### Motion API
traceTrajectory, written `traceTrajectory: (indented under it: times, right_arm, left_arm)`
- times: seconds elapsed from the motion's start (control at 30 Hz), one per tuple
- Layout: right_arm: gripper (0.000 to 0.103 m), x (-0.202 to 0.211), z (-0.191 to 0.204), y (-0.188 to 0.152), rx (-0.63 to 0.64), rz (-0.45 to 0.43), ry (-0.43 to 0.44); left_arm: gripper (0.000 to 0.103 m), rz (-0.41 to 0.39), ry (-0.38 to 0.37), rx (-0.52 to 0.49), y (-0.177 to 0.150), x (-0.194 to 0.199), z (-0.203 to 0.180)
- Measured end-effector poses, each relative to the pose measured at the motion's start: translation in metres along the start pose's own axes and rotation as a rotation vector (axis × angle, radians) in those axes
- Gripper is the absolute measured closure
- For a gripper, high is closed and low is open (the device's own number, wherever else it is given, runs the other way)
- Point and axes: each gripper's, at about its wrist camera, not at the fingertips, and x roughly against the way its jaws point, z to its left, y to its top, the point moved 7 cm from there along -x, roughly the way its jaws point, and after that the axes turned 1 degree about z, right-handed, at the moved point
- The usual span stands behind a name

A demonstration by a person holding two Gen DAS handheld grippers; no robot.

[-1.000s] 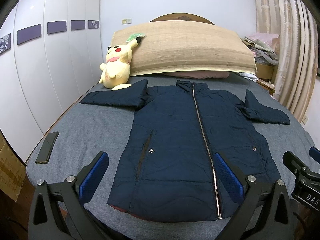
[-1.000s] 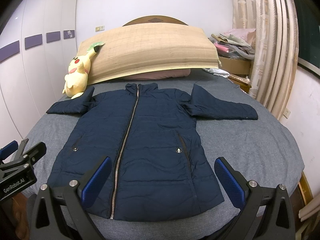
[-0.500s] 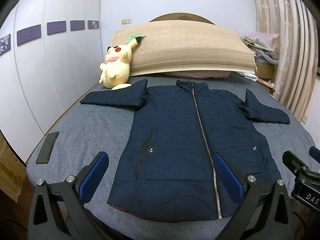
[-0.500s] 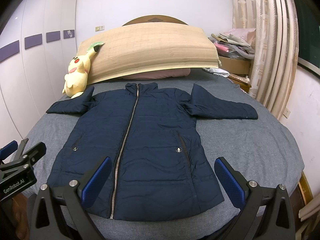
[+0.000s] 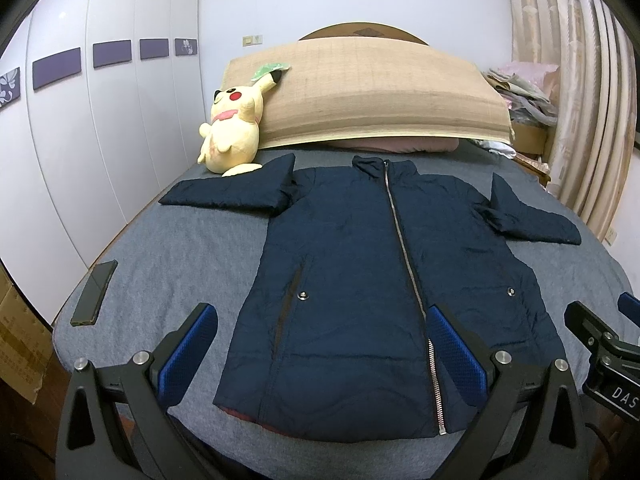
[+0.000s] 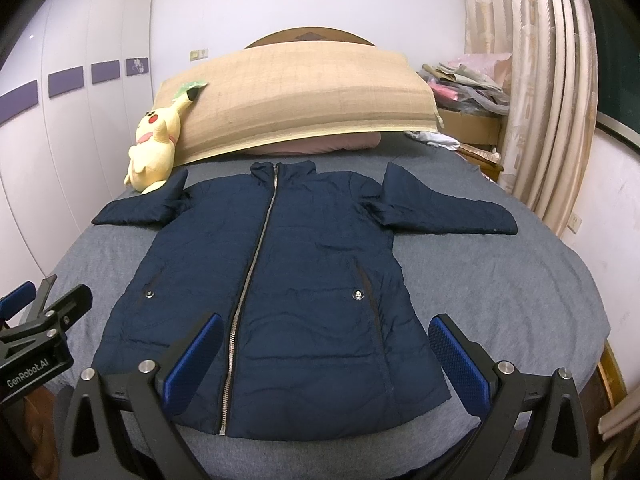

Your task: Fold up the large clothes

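Spread flat, zipped and front-up on the grey bedspread (image 5: 192,240): a navy quilted zip-front jacket (image 5: 360,272), sleeves out sideways, hem just ahead of both claws. Left claw (image 5: 320,354) wide open, empty, hovering short of the hem. Right claw (image 6: 326,354) equally wide, empty. Beyond the left sleeve, a yellow plush toy (image 5: 234,132). Left of the left claw, probably a dark phone (image 5: 94,293).

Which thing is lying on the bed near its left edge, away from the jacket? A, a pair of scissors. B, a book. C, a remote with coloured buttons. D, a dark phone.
D: a flat dark phone lies on the grey bed near the left edge, apart from the navy jacket.
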Motion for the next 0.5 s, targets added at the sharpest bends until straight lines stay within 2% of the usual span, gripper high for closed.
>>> traceTrajectory:
  times: [0.27, 0.4, 0.5]
  right_arm:
    - [0.000, -0.008, 0.001, -0.007, -0.006, 0.015, 0.006]
    - [0.000, -0.027, -0.003, -0.022, -0.026, 0.053, 0.026]
    - [0.000, -0.046, -0.008, -0.039, -0.052, 0.105, 0.057]
  left_arm:
    - [0.000, 0.017, 0.006, -0.006, -0.009, -0.010, 0.001]
    - [0.000, 0.067, 0.002, -0.009, -0.022, -0.031, -0.001]
    - [0.000, 0.142, 0.000, -0.001, -0.039, -0.056, 0.001]
